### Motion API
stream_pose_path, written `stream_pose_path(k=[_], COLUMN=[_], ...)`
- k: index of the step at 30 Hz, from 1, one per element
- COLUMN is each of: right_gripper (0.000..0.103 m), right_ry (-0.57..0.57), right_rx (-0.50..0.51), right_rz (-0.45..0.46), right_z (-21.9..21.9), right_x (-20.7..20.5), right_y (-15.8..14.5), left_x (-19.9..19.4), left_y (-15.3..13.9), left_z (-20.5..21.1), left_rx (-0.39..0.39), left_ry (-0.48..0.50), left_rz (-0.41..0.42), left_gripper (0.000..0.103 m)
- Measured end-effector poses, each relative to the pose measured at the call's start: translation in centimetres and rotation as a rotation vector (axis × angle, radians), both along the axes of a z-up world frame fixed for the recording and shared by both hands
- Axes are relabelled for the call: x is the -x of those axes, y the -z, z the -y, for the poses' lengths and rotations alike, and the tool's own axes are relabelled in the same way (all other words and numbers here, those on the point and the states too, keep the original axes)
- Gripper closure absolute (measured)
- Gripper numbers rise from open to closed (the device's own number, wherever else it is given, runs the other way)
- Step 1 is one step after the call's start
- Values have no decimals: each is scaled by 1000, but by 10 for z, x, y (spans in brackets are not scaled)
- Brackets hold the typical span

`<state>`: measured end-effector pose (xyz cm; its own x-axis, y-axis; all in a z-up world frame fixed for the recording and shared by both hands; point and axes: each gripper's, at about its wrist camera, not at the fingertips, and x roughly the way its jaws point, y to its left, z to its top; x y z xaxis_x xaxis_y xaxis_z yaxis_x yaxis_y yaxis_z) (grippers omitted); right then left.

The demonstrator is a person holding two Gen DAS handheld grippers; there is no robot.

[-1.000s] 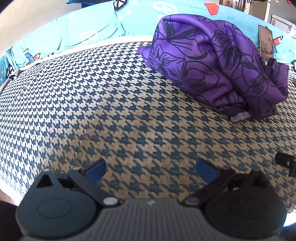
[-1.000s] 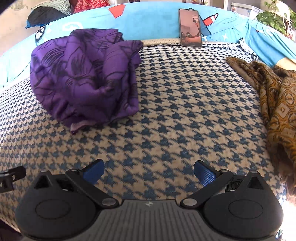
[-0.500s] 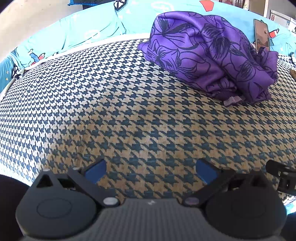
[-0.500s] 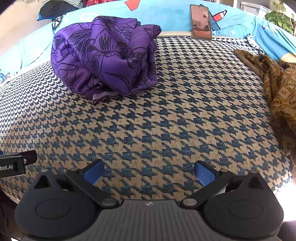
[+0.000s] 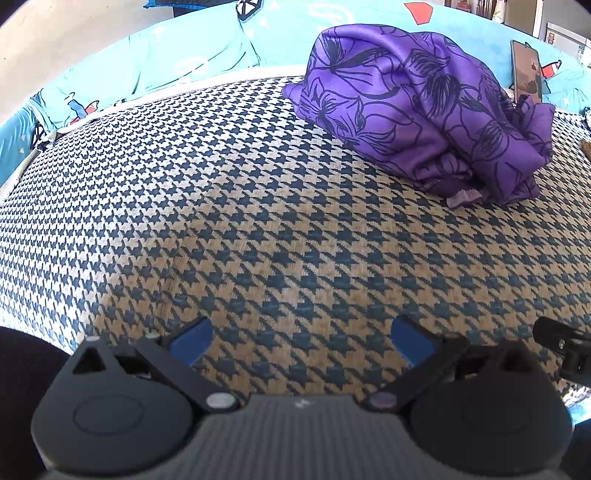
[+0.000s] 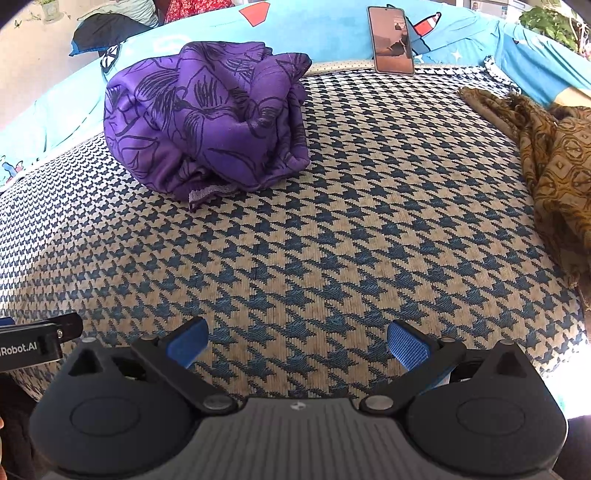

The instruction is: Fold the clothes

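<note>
A crumpled purple garment with black flower outlines (image 5: 417, 110) lies bunched on a houndstooth blanket (image 5: 258, 206) toward the far right in the left wrist view; in the right wrist view it (image 6: 207, 118) lies at the far left. My left gripper (image 5: 301, 341) is open and empty, low over the blanket's near edge, well short of the garment. My right gripper (image 6: 297, 343) is open and empty, also near the front edge. A brown patterned cloth (image 6: 554, 173) lies at the right.
A phone (image 6: 393, 40) leans against the turquoise cartoon-print bedding (image 6: 325, 33) behind the blanket; it also shows in the left wrist view (image 5: 528, 70). A dark bag (image 6: 107, 33) sits at the far left back. The left gripper's body (image 6: 33, 341) shows at the left edge.
Both grippers have drawn back and lowered toward the blanket's near edge, both open throughout. The purple garment has not moved on the blanket.
</note>
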<state>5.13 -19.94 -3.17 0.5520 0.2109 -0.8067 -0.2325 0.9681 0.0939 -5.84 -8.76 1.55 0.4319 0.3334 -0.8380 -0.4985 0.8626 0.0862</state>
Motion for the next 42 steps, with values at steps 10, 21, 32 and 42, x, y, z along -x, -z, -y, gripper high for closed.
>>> stream_pose_path(k=[10,21,32,42], right_gripper=[0,0,0,0], right_ry=[-3,-17,-26,-11], right_rx=[-5,-2,-4,-8], right_rz=[-1,-6,-9,-19], right_z=[-2,-8,-14,-14], right_x=[1,-3,-5,-10], right_y=[1,2,3,5], left_x=[-7,-1,-2,-11], left_y=[6,5,5,11], left_z=[4,-4,-12,-23], left_rx=[41,24,14,35], left_ry=[-38,49,112,121], left_rz=[0,5,13,10], left_gripper=[0,0,0,0])
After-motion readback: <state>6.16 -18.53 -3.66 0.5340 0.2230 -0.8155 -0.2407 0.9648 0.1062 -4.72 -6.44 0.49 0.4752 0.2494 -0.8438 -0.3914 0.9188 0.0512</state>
